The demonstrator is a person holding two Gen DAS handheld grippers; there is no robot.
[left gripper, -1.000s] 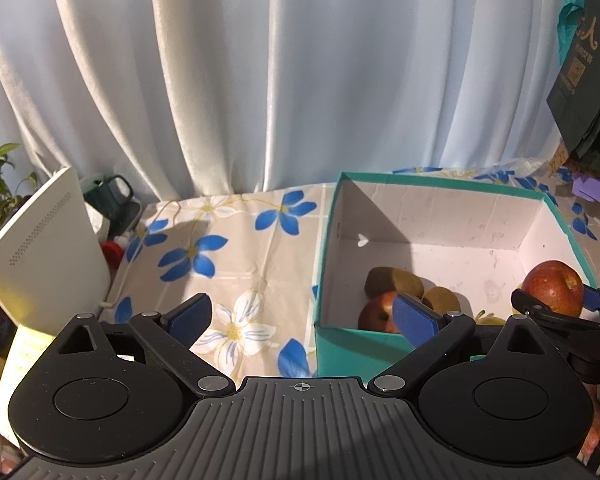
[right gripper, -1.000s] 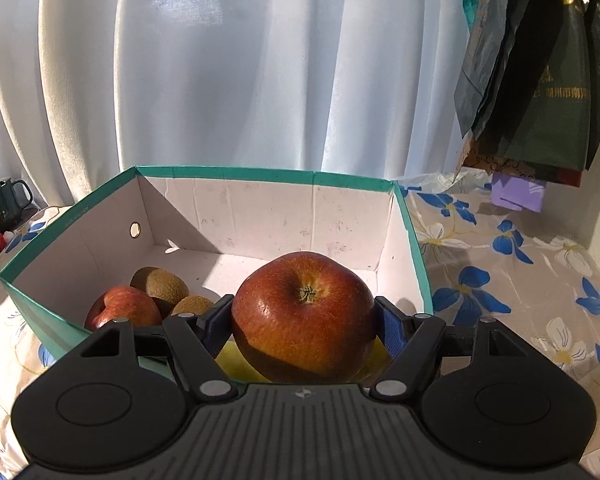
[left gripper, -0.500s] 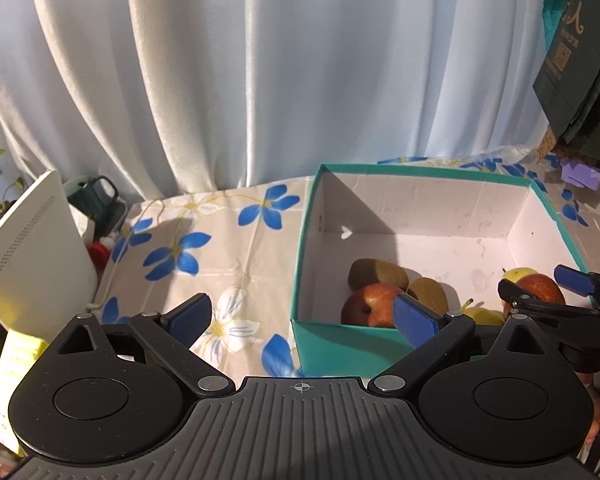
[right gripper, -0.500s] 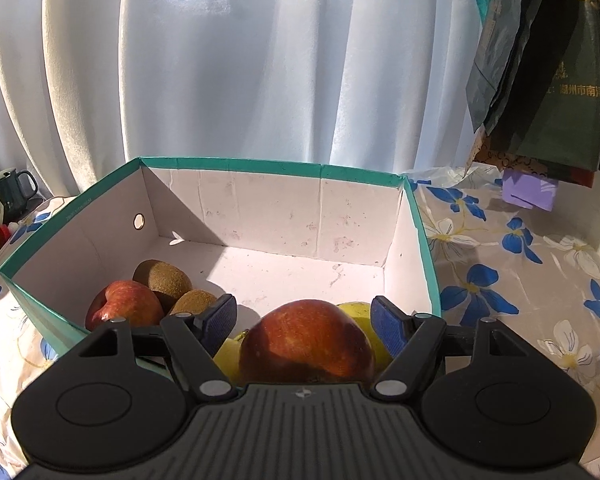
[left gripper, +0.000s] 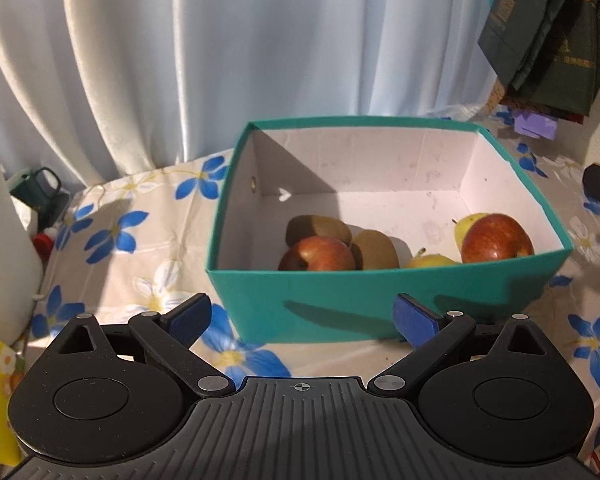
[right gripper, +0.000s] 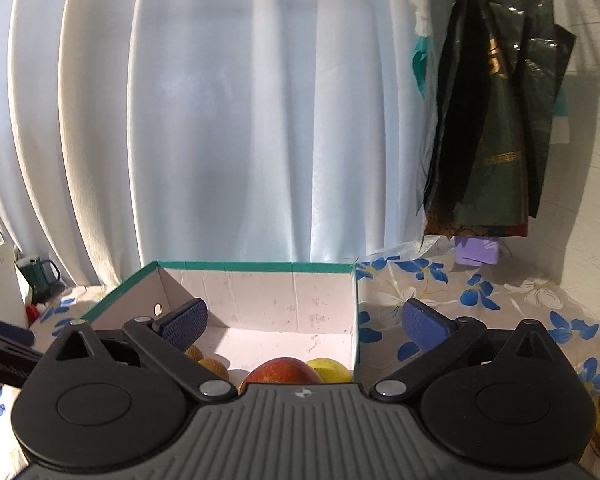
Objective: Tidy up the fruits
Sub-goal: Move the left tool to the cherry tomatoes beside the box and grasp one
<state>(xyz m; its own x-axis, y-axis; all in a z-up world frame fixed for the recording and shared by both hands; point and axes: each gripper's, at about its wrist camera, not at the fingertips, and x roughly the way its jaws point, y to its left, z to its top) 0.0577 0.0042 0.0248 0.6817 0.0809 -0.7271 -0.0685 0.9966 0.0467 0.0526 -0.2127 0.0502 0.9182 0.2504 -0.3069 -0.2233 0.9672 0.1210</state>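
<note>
Right claw [right gripper: 304,322] has just sprung wide, empty; the apple [right gripper: 286,370] sits low center in the box [right gripper: 256,267]. Left claw [left gripper: 300,316] gapes, empty.

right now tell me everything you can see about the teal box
The teal box is an open-topped cardboard carton, teal outside and along its rim, pale and slightly stained inside, with a small round hole in its left wall. It stands upright on the flowered tablecloth before the curtain. Inside lie two red apples, two kiwis and two yellow pears, clustered toward the near wall. Neither gripper touches it.
</note>
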